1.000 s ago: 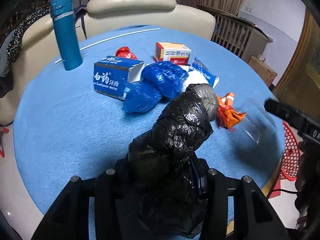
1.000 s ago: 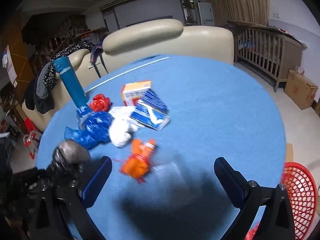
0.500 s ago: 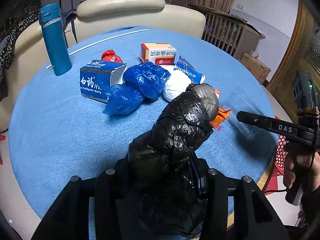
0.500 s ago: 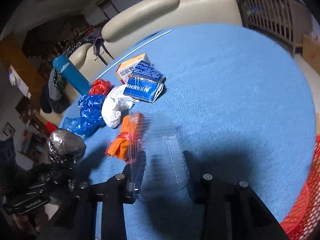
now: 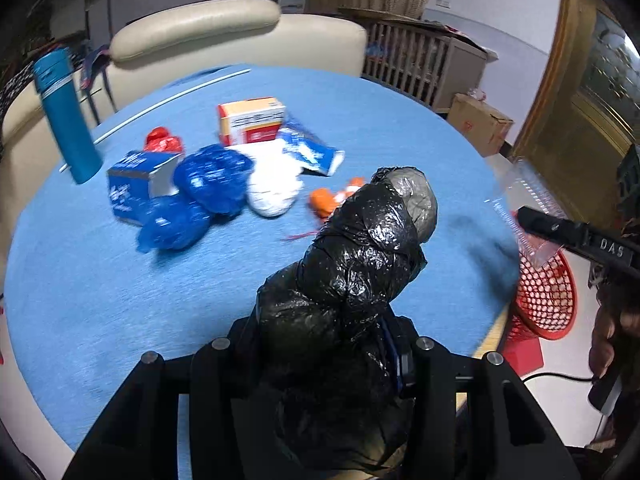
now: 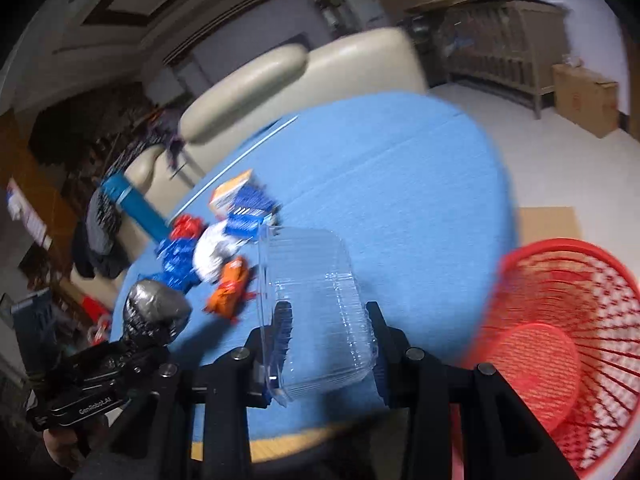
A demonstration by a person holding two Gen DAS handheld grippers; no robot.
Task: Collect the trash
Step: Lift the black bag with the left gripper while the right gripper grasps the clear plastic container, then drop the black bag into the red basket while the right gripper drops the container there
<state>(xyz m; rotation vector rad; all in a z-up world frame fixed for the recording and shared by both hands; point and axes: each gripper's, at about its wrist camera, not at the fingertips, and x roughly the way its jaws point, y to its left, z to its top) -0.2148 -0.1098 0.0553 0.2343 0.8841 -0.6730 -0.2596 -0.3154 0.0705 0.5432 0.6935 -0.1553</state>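
Observation:
My left gripper (image 5: 320, 340) is shut on a crumpled black plastic bag (image 5: 352, 276), which rises between its fingers and hides their tips. My right gripper (image 6: 326, 316) is shut on a clear plastic clamshell box (image 6: 316, 304) and holds it off the blue round table (image 6: 400, 208), beside the red mesh basket (image 6: 560, 340). In the left wrist view the clear box (image 5: 528, 196) hangs above the basket (image 5: 548, 292). An orange wrapper (image 5: 324, 200), a white wad (image 5: 272, 188) and blue bags (image 5: 212, 180) lie on the table.
Further back are a blue toothpaste box (image 5: 132, 184), an orange-and-white carton (image 5: 252, 120), a blue packet (image 5: 312, 152), a red wrapper (image 5: 162, 142) and a teal flask (image 5: 66, 116). A cream sofa (image 5: 200, 28) stands behind the table. The basket sits on the floor off the table's right edge.
My right gripper closed on the clear box, lifted it off the table and carried it right, towards the red basket. My left gripper shifted sideways, still holding the black bag.

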